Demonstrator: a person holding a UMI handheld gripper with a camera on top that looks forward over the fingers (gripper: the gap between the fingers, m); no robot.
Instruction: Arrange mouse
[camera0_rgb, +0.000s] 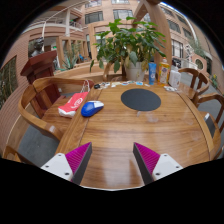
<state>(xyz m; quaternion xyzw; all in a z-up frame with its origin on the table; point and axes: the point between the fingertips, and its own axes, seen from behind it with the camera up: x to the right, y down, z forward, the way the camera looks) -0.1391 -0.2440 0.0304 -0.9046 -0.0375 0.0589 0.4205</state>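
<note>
A blue mouse (91, 108) lies on the wooden table (115, 135), left of a round black mouse pad (140, 99). My gripper (113, 160) is above the near part of the table, well short of both. Its fingers, with magenta pads (80, 158), stand wide apart with nothing between them but bare table.
A red and white packet (72, 103) lies just left of the mouse. A potted plant (128, 45), a blue bottle (152, 71) and other small items stand at the table's far side. Wooden chairs (36, 105) surround the table.
</note>
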